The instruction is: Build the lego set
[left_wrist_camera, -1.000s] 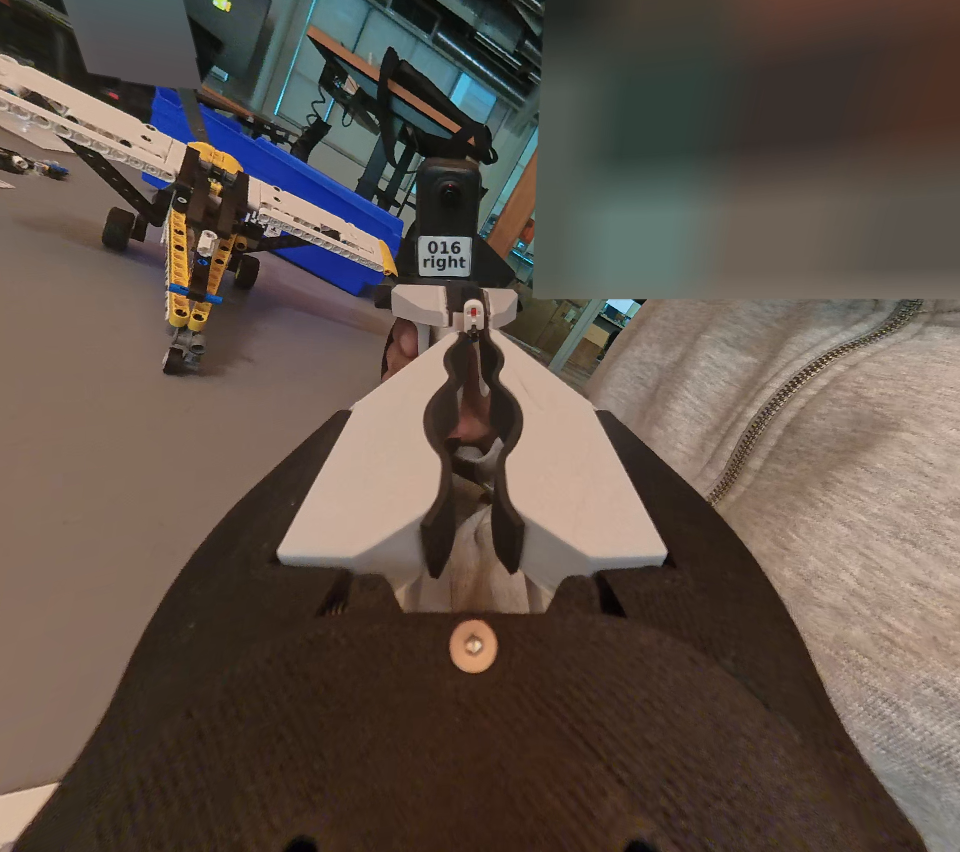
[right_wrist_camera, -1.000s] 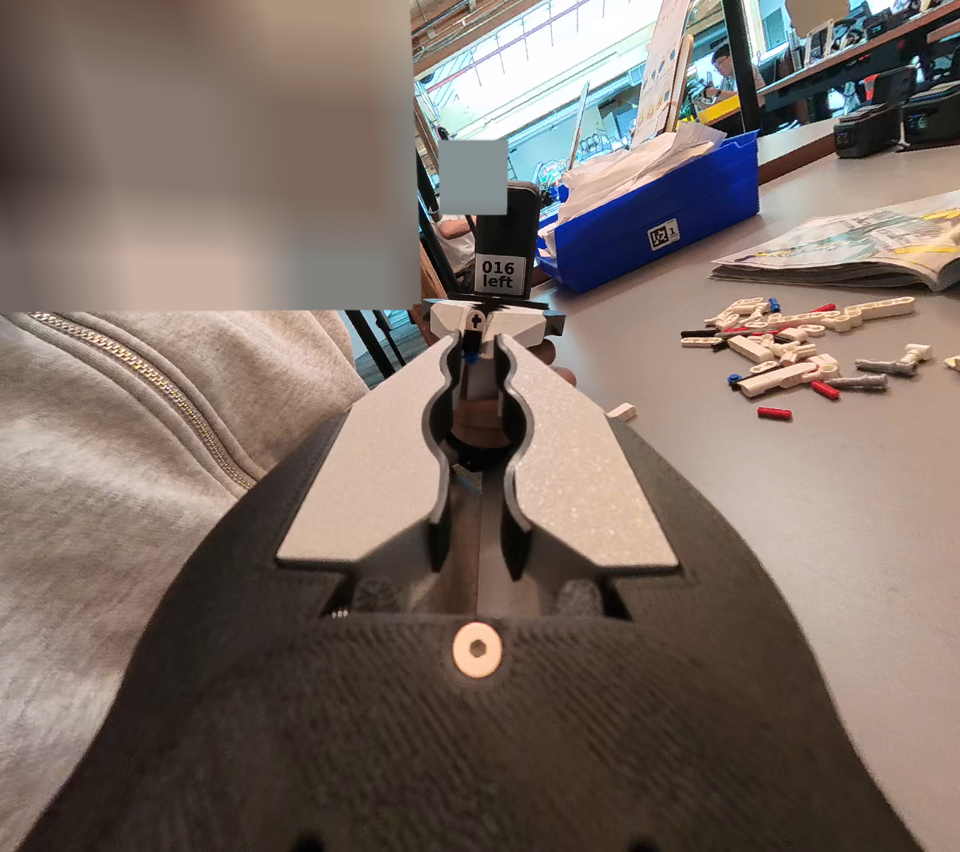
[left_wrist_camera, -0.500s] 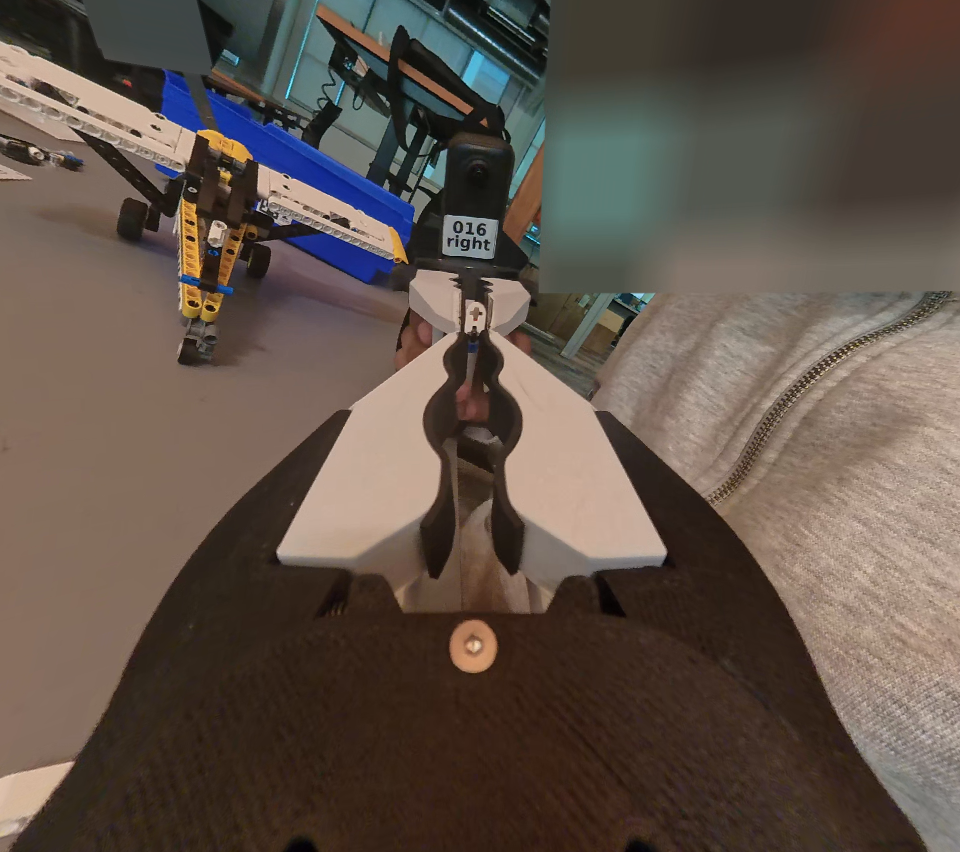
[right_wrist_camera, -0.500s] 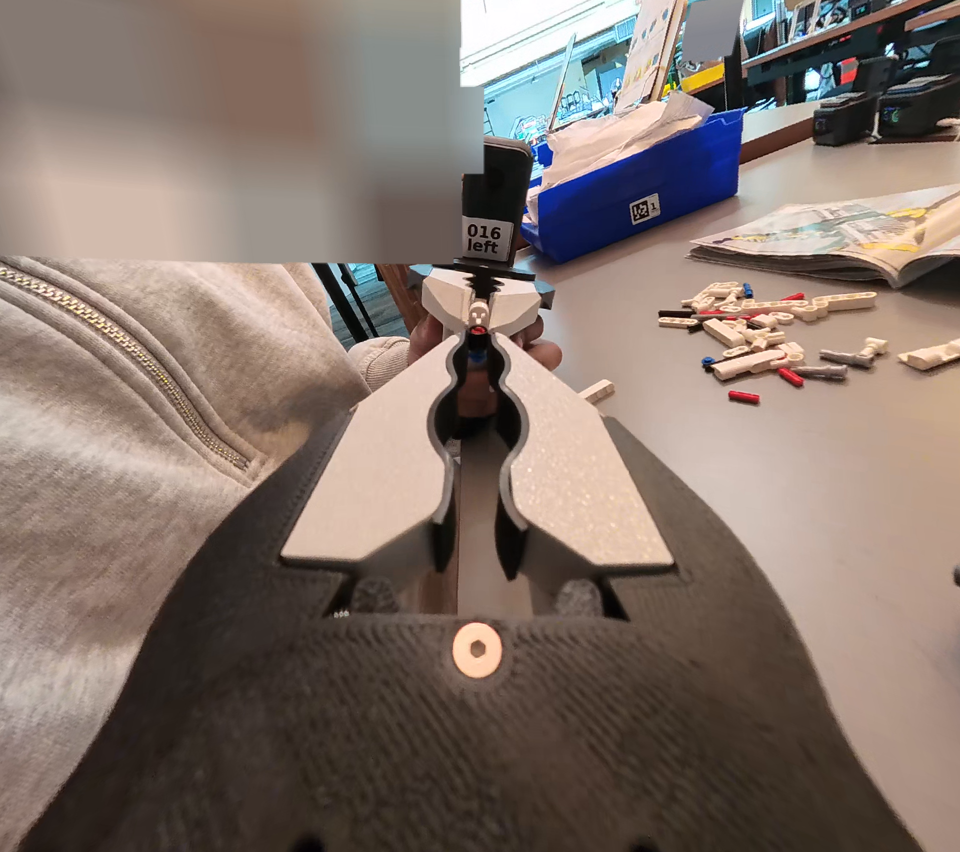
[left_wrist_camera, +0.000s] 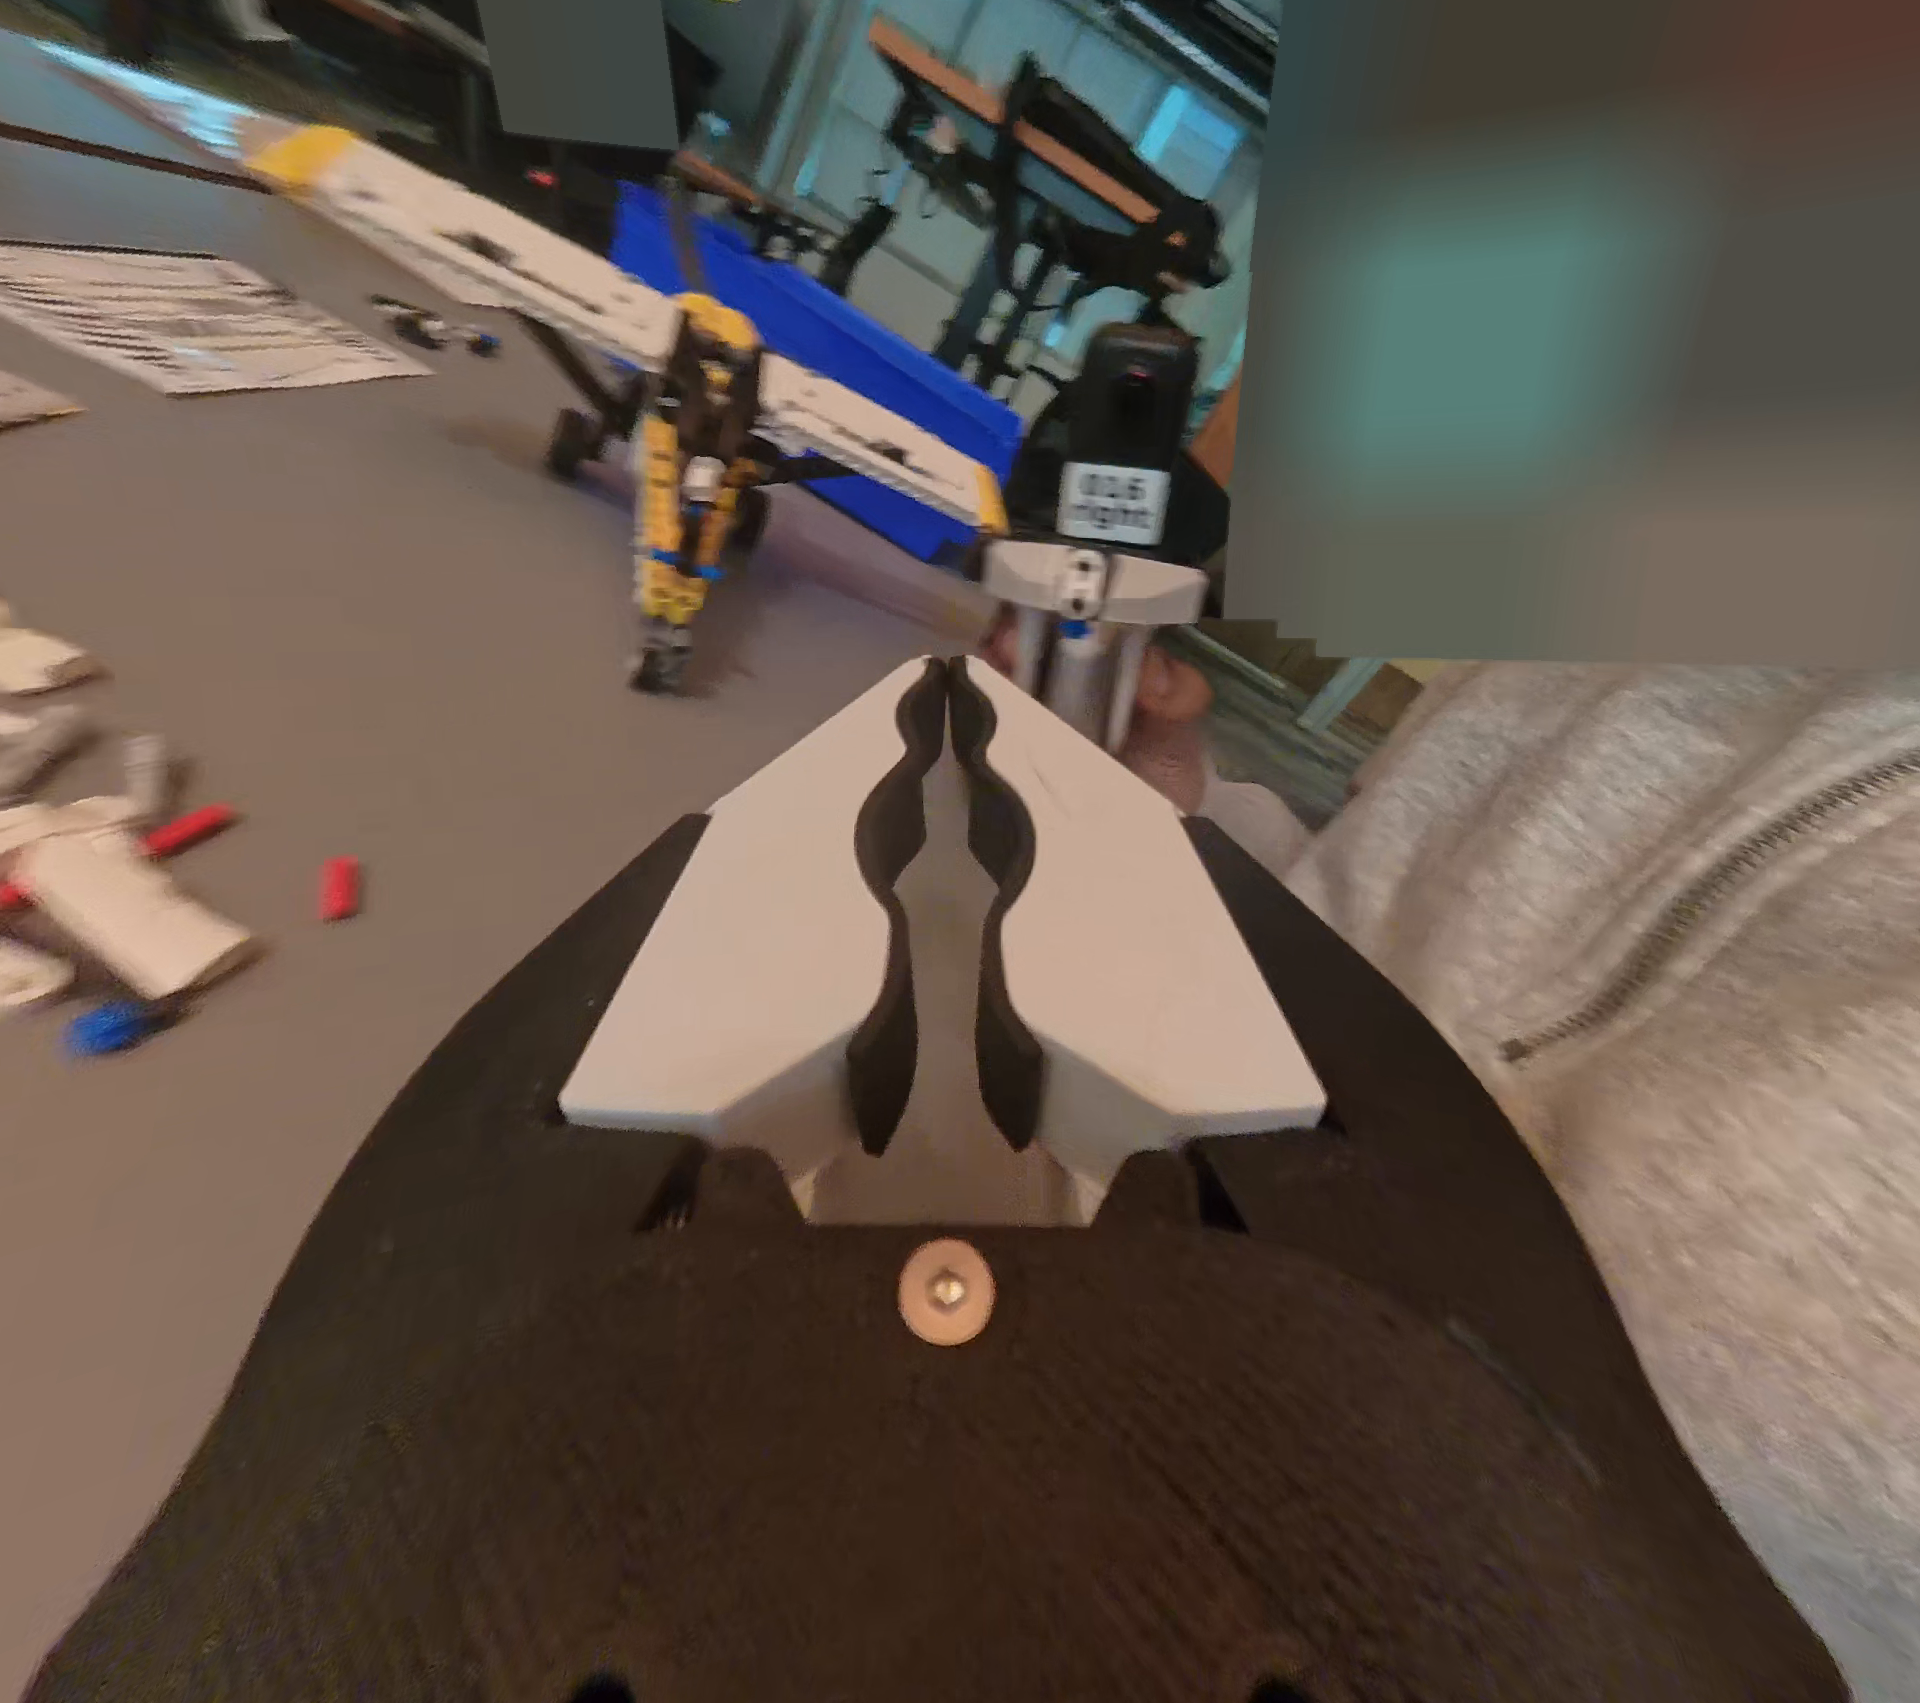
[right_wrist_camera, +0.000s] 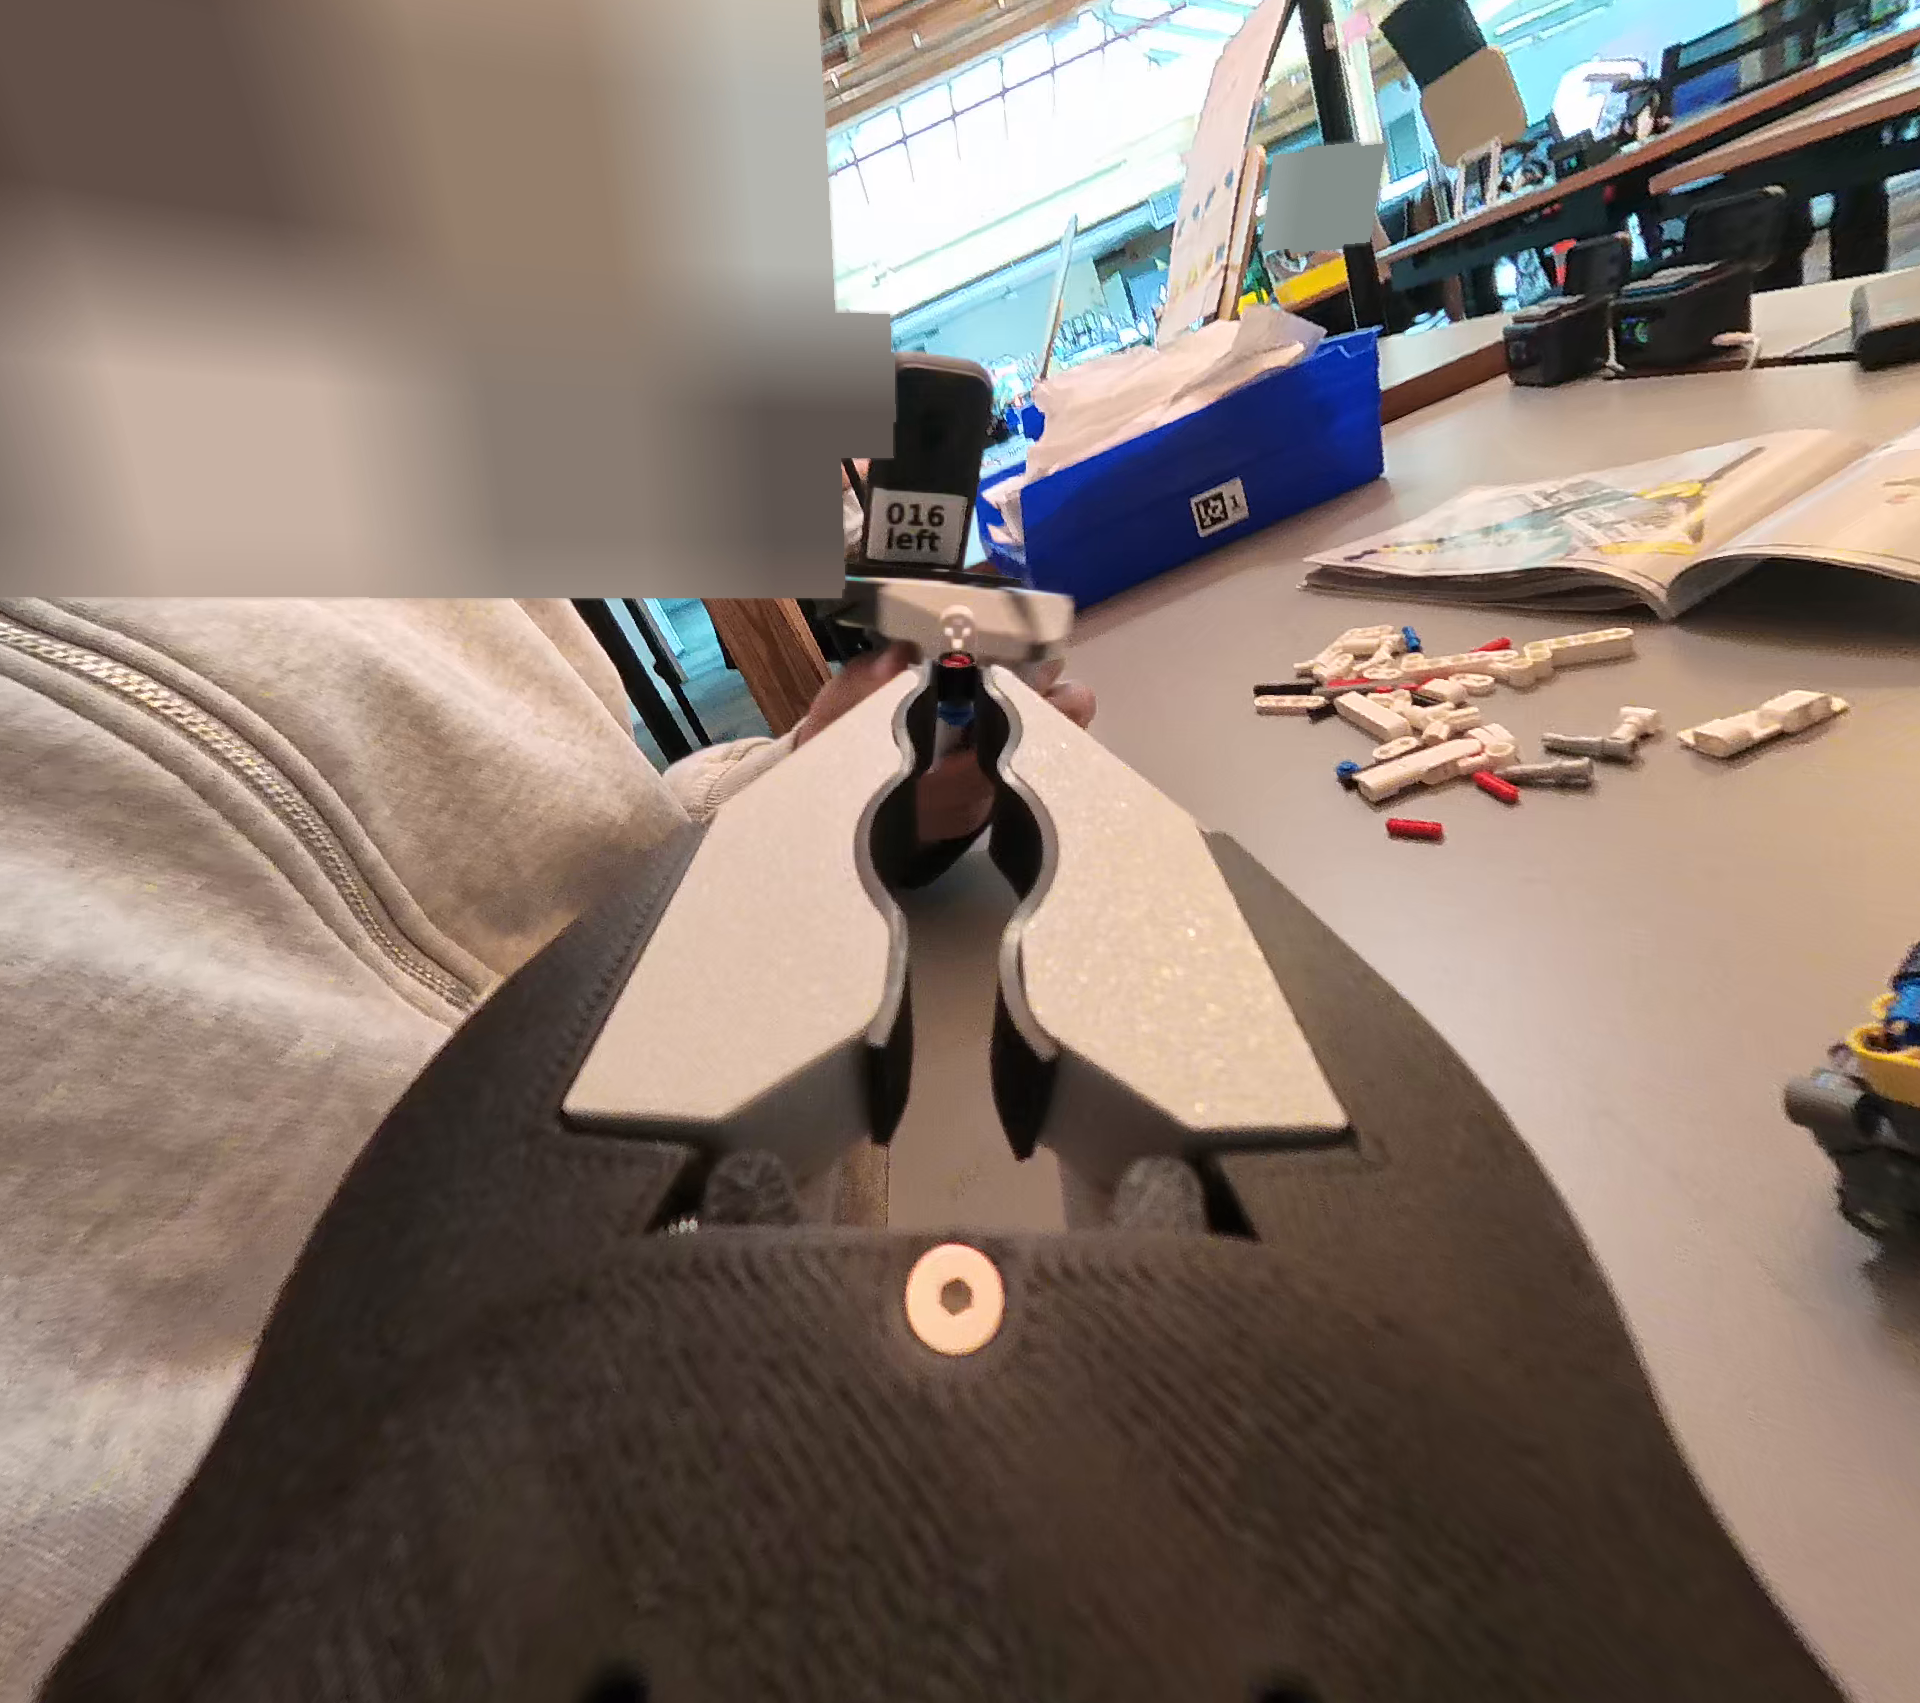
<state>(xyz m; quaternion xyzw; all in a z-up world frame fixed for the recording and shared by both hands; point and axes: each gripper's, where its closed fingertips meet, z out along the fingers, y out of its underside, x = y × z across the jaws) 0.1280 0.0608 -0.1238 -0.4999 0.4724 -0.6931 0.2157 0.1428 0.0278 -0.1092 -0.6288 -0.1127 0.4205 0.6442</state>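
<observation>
My right gripper (right_wrist_camera: 956, 679) is shut on a small blue and red lego piece (right_wrist_camera: 952, 706). In the left wrist view it (left_wrist_camera: 1081, 604) shows head-on, with a white part (left_wrist_camera: 1081, 581) at its tips. My left gripper (left_wrist_camera: 941, 666) has its jaws together. The right wrist view shows it (right_wrist_camera: 961, 619) head-on, just beyond my right tips, with a small white piece (right_wrist_camera: 957, 627) between them. The half-built yellow, black and white lego model (left_wrist_camera: 691, 458) stands on the grey table (left_wrist_camera: 343, 614), to the left beyond both grippers.
Loose white, red and blue pieces (right_wrist_camera: 1434, 718) lie on the table and also show at the left (left_wrist_camera: 114, 884). An open instruction booklet (right_wrist_camera: 1621, 531), a blue bin (right_wrist_camera: 1195, 474) and a printed sheet (left_wrist_camera: 177, 323) lie farther back. A person's grey zipped hoodie (left_wrist_camera: 1610, 978) is close by. Some 5 centimeters of space lies between my two pairs of fingers.
The two grippers were tip to tip. Now the left gripper has swung left and sits beside the right one. The views have turned, so the loose pieces show at the left and the model at the right edge.
</observation>
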